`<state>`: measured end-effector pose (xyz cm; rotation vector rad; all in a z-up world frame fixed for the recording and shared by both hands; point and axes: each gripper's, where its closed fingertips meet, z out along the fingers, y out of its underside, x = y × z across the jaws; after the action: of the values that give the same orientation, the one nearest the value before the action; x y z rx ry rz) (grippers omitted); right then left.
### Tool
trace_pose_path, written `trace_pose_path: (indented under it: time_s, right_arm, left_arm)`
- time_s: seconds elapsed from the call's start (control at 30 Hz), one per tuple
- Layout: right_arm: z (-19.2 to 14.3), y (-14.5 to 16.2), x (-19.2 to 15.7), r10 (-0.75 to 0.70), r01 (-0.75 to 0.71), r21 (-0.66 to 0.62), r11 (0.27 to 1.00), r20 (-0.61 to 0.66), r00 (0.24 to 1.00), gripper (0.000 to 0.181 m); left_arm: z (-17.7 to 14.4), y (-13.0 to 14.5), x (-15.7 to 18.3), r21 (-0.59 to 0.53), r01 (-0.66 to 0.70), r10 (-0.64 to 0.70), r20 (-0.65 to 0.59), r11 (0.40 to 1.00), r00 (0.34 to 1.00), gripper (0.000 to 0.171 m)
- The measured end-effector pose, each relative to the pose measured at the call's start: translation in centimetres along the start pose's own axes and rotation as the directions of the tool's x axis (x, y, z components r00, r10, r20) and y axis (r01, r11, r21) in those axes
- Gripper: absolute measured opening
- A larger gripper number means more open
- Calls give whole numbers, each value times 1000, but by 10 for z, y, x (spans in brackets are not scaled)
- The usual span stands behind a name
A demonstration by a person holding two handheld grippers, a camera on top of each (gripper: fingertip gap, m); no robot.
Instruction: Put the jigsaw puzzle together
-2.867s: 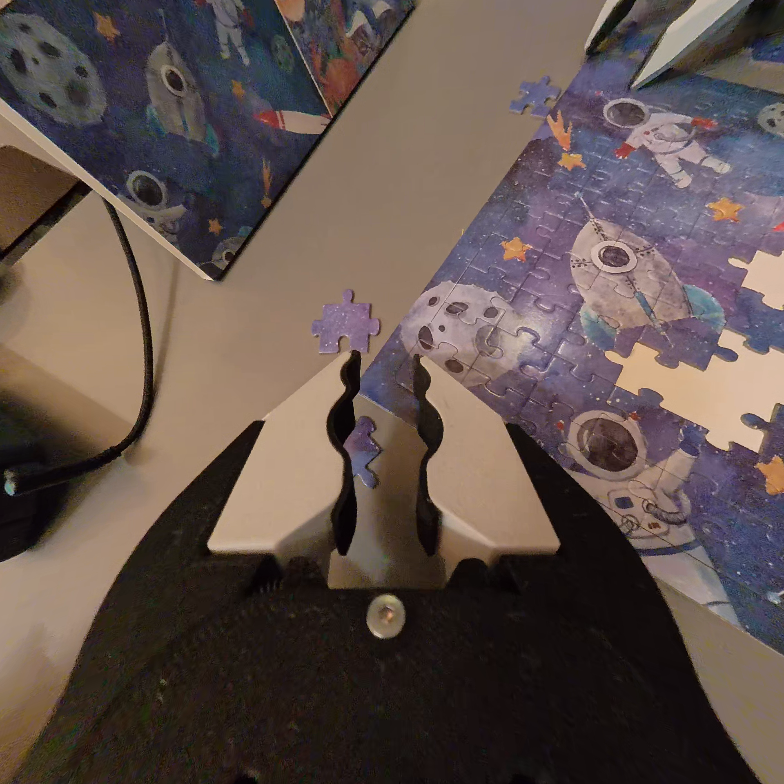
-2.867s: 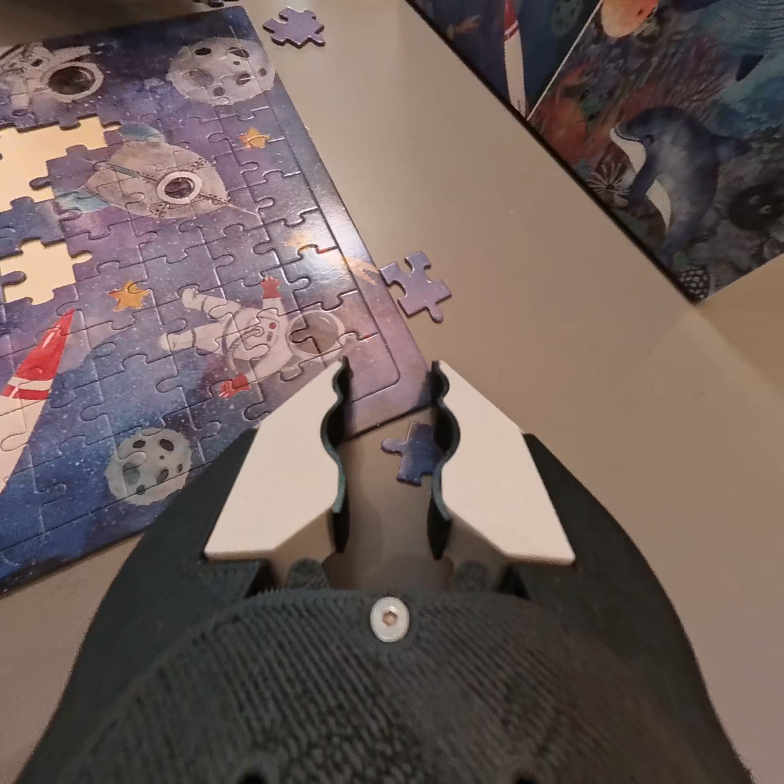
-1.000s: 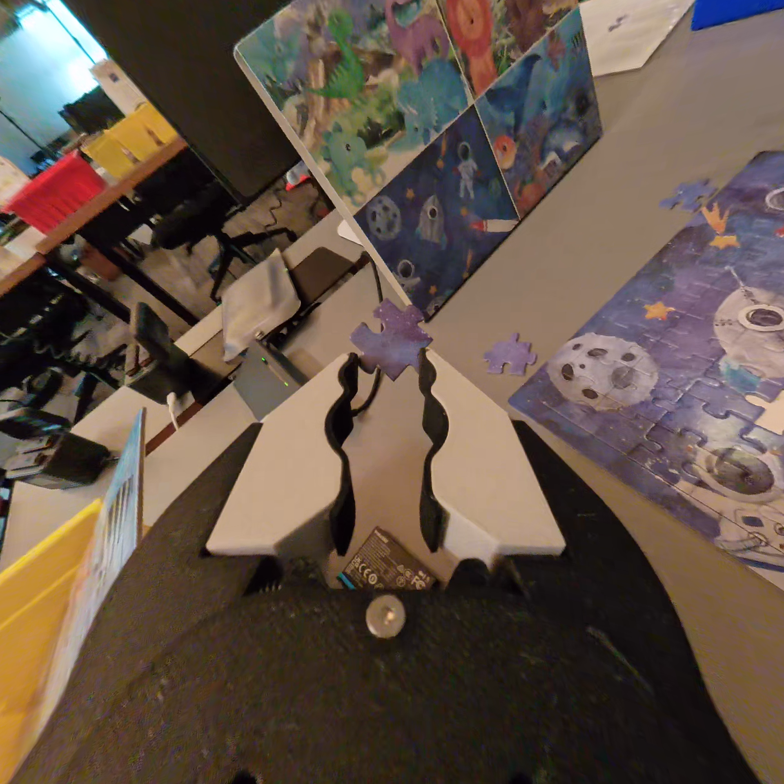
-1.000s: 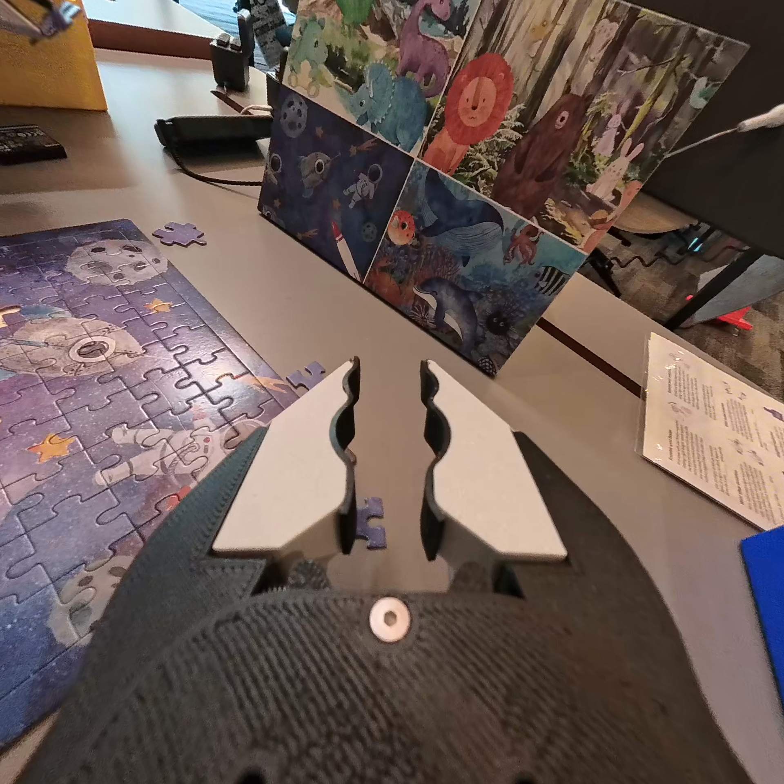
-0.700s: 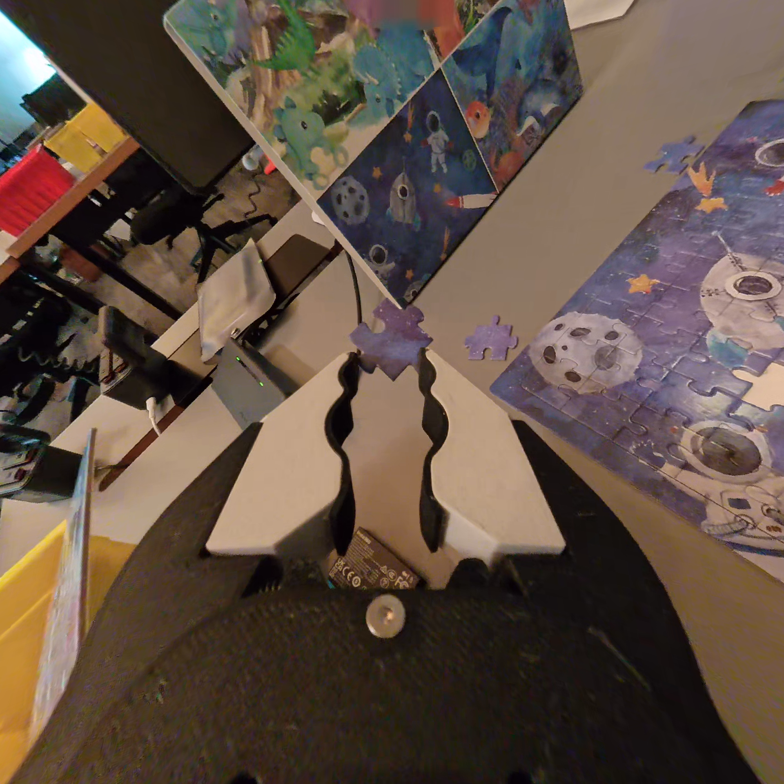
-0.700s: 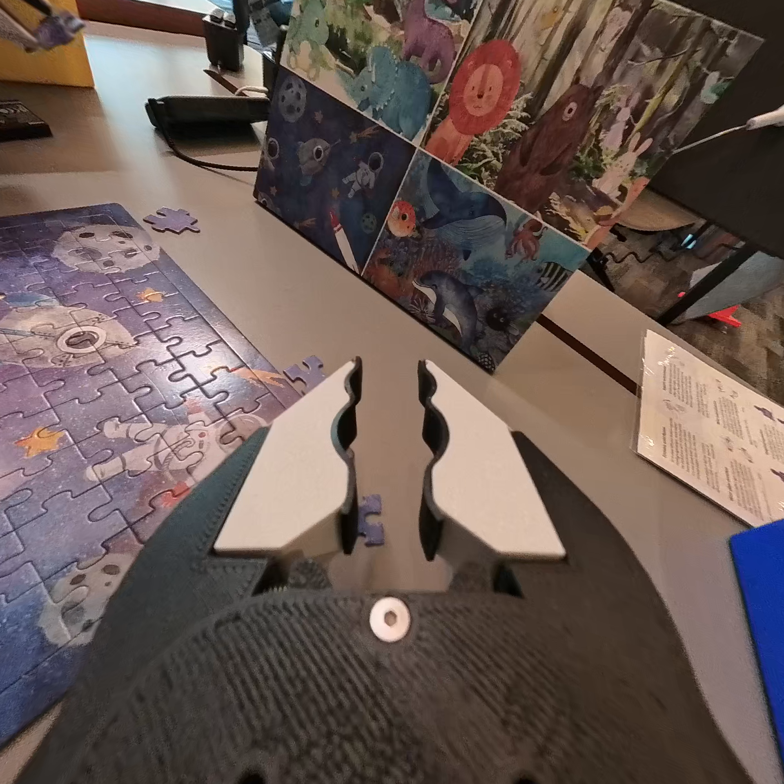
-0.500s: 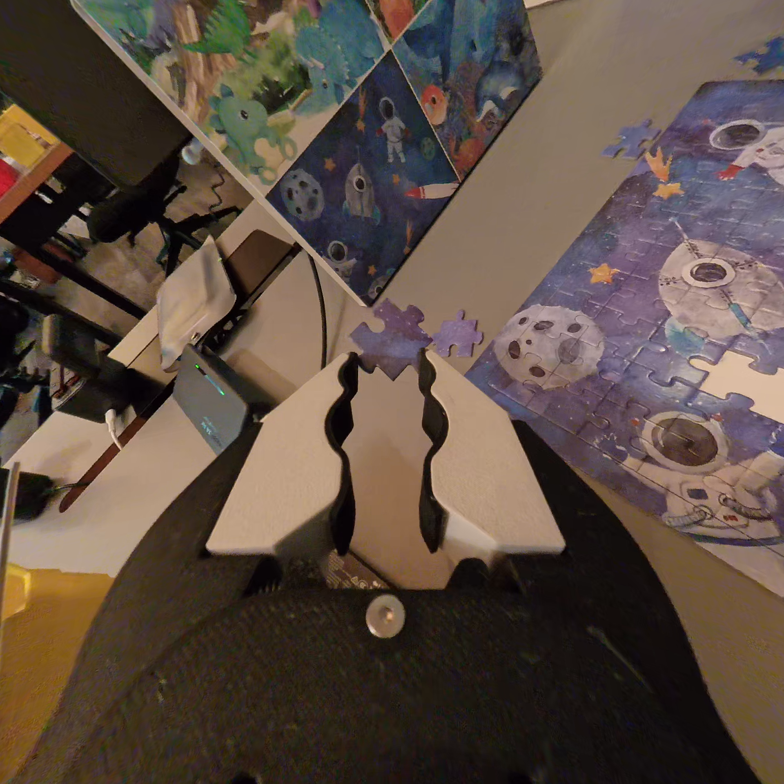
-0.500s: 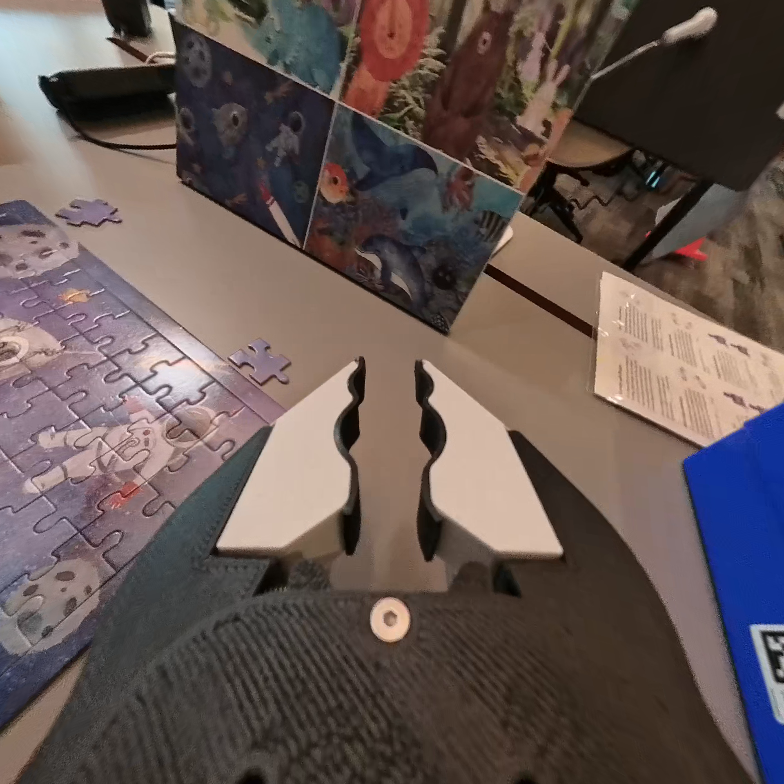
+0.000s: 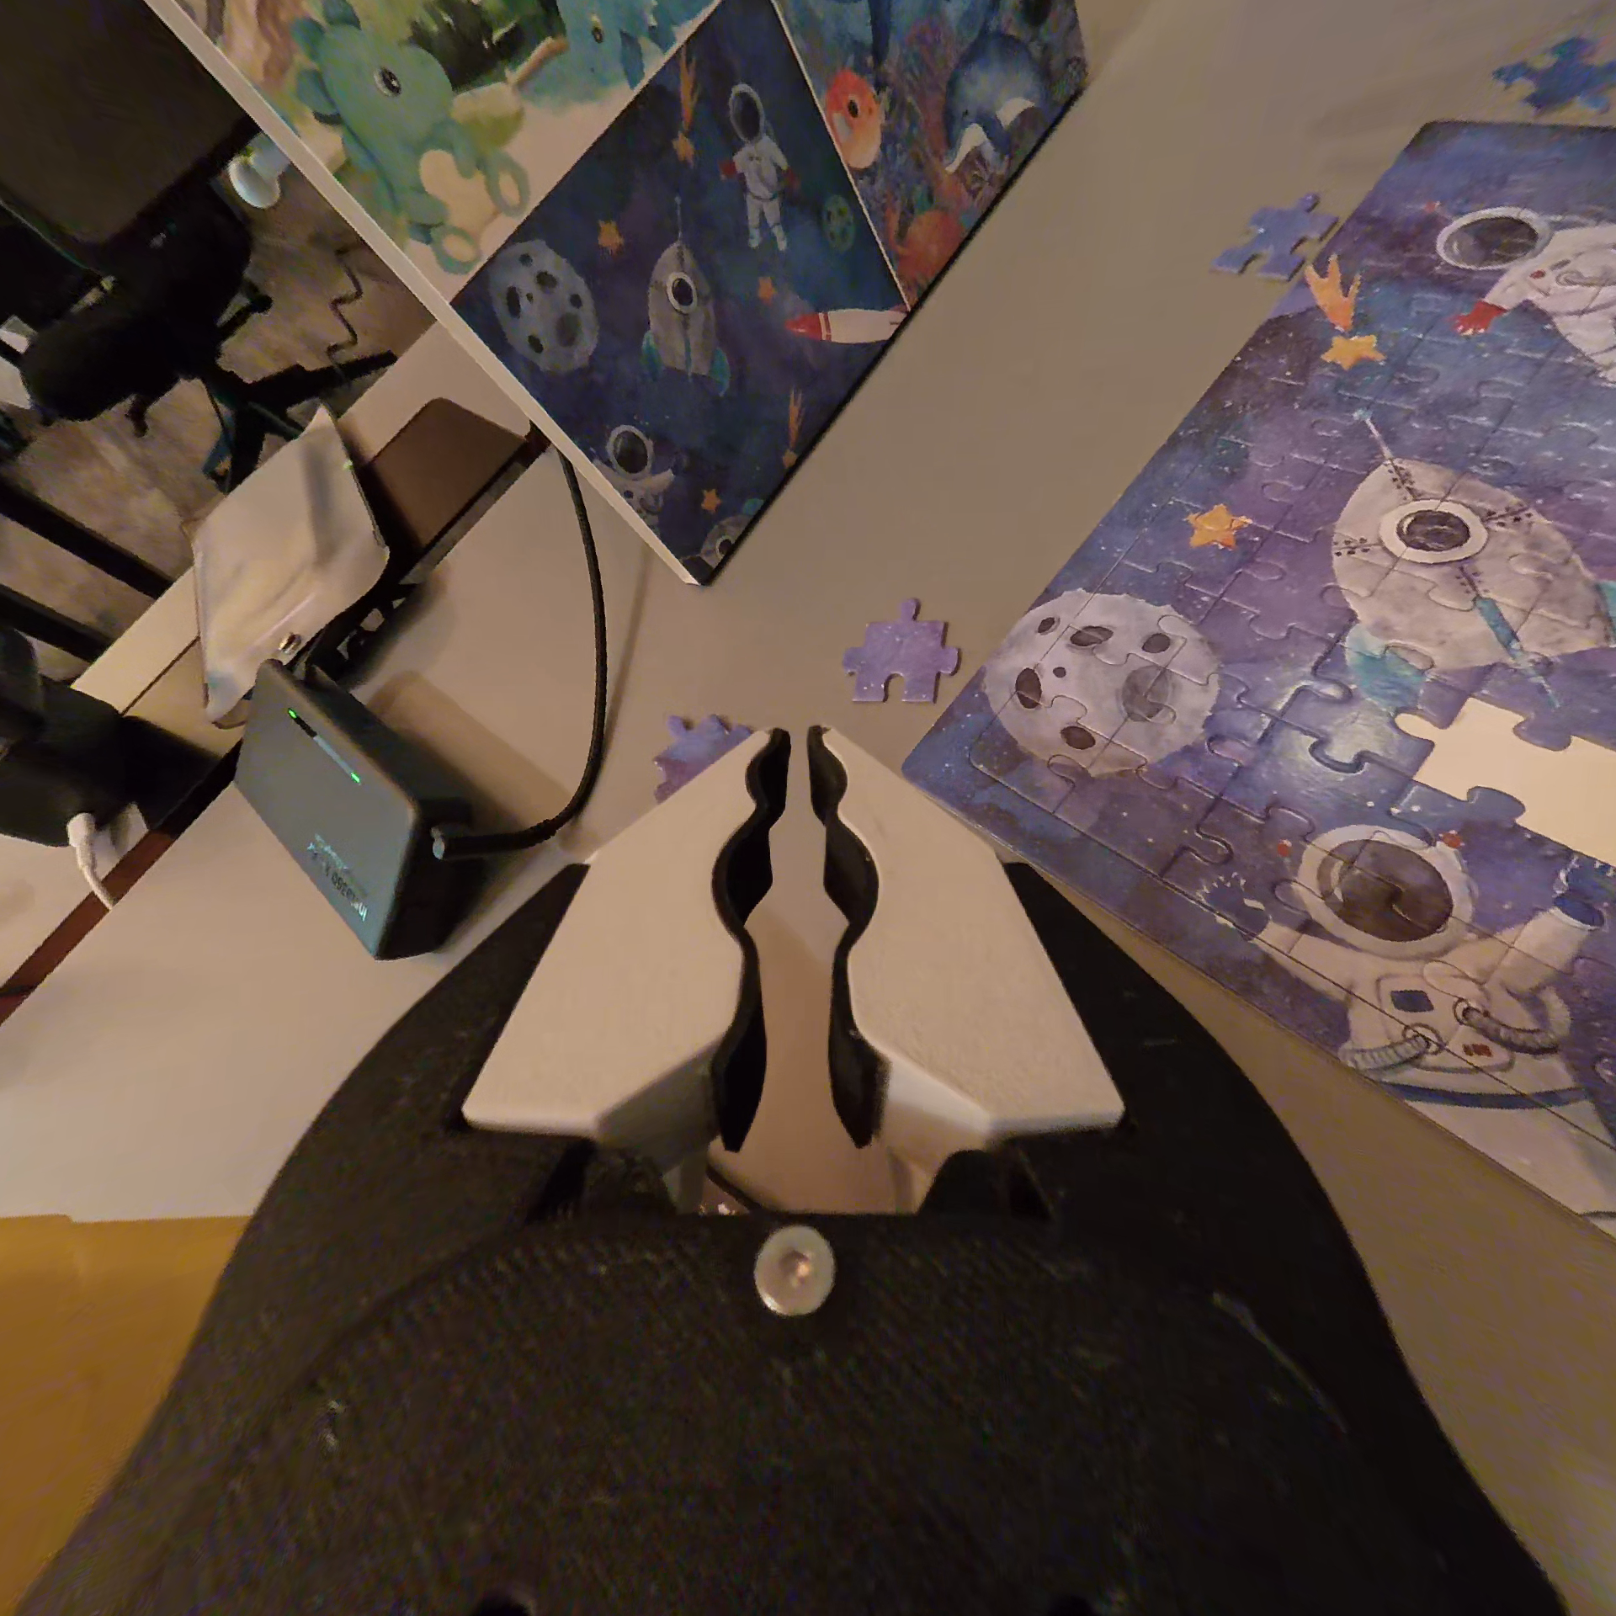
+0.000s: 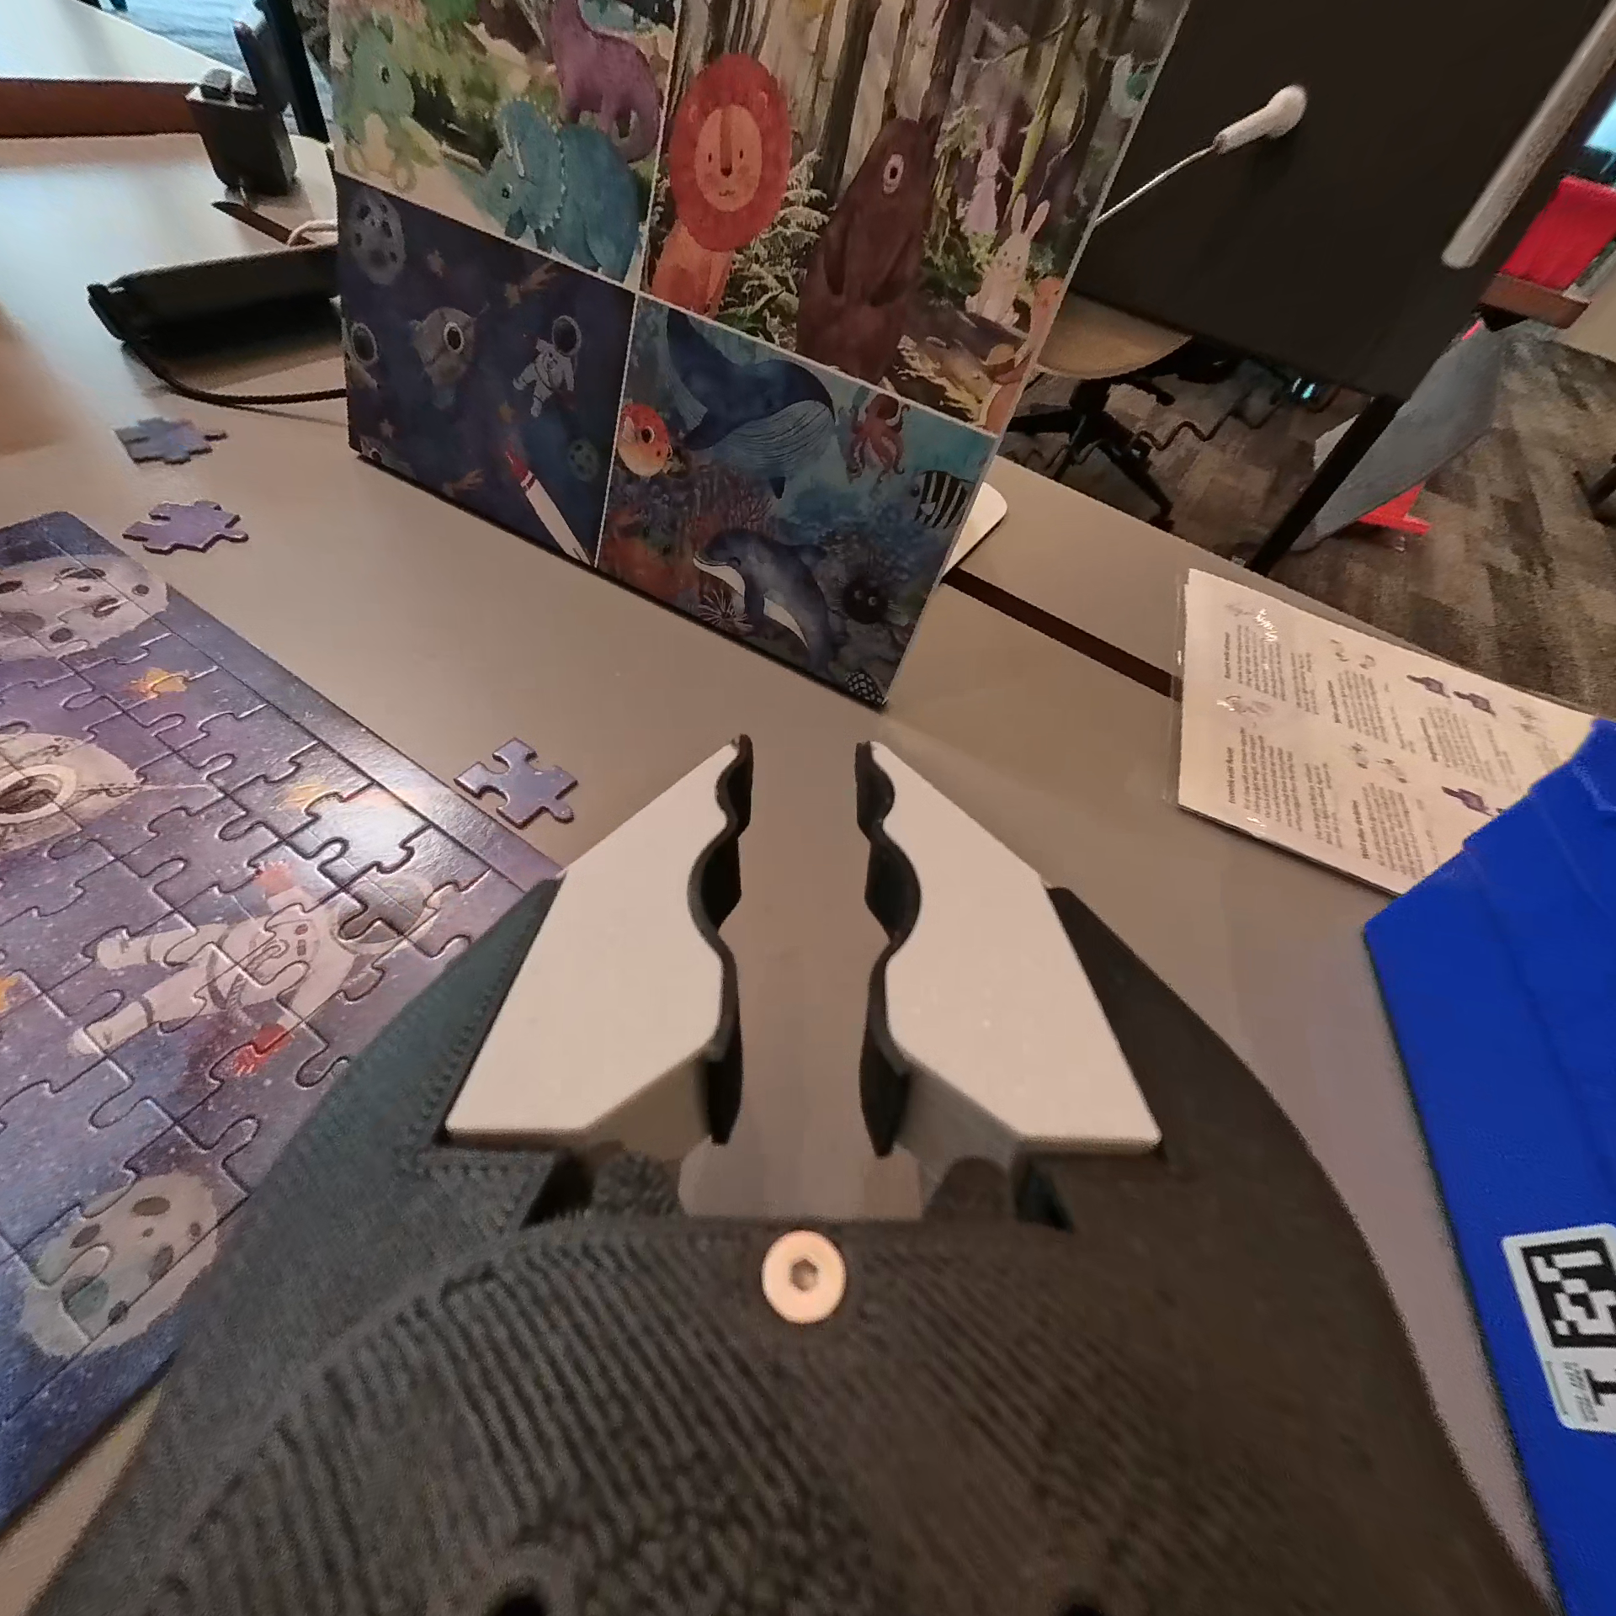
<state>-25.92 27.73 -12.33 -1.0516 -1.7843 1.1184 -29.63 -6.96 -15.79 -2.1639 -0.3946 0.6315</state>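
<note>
The space jigsaw puzzle (image 9: 1268, 717) lies flat on the grey table, with a white gap (image 9: 1539, 752) at its right. My left gripper (image 9: 797, 739) is shut to a thin slit with nothing between the jaws. A purple piece (image 9: 700, 750) lies on the table just left of its tip, partly hidden by the left finger. Another purple piece (image 9: 901, 662) lies by the puzzle's moon corner. My right gripper (image 10: 800, 752) is open and empty over bare table right of the puzzle (image 10: 219, 831). A blue piece (image 10: 516, 778) lies left of its fingers. Two more pieces (image 10: 170, 437) (image 10: 184, 529) lie far left.
The upright picture box (image 9: 700, 262) (image 10: 700, 367) stands behind the puzzle. A grey device (image 9: 350, 839) with a black cable (image 9: 599, 612) sits left. More loose pieces (image 9: 1272, 240) lie by the puzzle's top edge. A printed sheet (image 10: 1364, 743) and a blue board (image 10: 1530, 1049) lie right.
My left gripper held the purple piece up in its tips; now the jaws have closed and the piece lies on the table. The right gripper rose and swung right, staying open.
</note>
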Motion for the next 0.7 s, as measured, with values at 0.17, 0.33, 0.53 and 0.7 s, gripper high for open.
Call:
trace_pose_path:
  time_s: [0.17, 0.33, 0.53, 0.7]
  right_arm:
    - [-8, -5, 9, 8, -7, 22, 1000, -18, 1000, 23]
    - [-12, 2, -5, -37, 40, -26, 999, 103, 994, 49]
    - [-14, 53, -46, -90, 177, -222, 959, 354, 931, 40]
    - [-10, 85, -54, -46, 206, -363, 909, 403, 914, 49]
  left_arm:
    - [10, 7, 8, -62, -19, 18, -7, 998, 1000, 10]
    - [14, 5, 9, -58, -23, 22, -10, 998, 1000, 11]
    - [15, 4, 7, -60, -22, 21, -12, 998, 1000, 11]
    - [14, 1, 7, -51, -33, 33, -4, 998, 999, 10]
